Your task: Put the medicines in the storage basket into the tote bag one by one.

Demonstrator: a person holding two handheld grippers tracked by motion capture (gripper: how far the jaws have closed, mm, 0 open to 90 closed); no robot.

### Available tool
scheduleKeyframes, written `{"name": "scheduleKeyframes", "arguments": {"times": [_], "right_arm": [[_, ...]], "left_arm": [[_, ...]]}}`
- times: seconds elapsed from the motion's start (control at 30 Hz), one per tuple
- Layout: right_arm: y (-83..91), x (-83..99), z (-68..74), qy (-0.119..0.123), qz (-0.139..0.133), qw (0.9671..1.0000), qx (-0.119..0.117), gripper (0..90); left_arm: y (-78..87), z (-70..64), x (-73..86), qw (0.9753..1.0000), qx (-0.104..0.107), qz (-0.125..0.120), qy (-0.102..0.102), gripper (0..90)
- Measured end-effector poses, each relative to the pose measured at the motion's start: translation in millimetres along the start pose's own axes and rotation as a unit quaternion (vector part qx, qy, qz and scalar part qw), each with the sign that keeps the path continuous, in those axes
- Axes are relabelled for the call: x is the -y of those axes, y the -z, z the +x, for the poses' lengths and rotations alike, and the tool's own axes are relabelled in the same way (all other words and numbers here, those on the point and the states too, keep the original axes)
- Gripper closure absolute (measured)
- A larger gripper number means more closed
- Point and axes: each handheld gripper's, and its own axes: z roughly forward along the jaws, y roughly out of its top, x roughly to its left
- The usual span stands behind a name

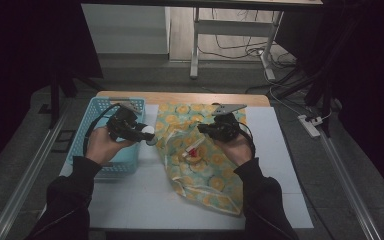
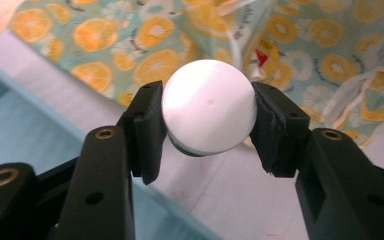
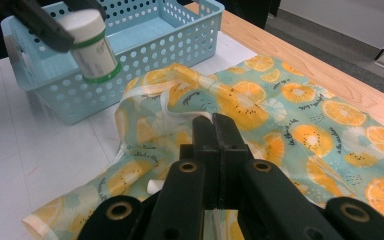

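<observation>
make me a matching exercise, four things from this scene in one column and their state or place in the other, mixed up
Things:
1. white bottle
2. blue basket
3. orange-print bag
4. right gripper

States or places:
a. jaws pressed together, at the bag's edge
b. lies spread on the table, printed with citrus slices
c. held off the table between the left gripper jaws
d. stands at the table's left side, walls full of holes

Pairs: 1-c, 2-d, 3-b, 4-a
</observation>
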Motion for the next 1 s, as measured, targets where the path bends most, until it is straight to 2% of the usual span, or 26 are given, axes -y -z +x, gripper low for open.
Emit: {"name": "scheduleKeyframes", "arguments": {"times": [0.17,0.5,0.7,1.0], "right_arm": [[-0.3,0.1,0.1,0.000,0.000,1.0000,0.000,89.6],[-0.9,0.4,0.0,0.000,-0.001,1.0000,0.000,89.7],[-0.1,0.1,0.1,0.001,-0.003,1.0000,0.000,89.6],[-0.2,0.0,0.4,0.000,-0.004,1.0000,0.000,89.6]], "left_arm": [[-11.7,-8.9,-3.0,0.9998,0.016,-0.003,-0.008,50.5],[-34.0,-31.4,-17.9,0.9984,0.040,-0.002,-0.040,50.5],[-48.3,-42.1,-27.9,0.9971,0.050,0.002,-0.057,50.5],[-73.3,-55.8,-44.1,0.9958,0.058,0.004,-0.071,50.5]]}}
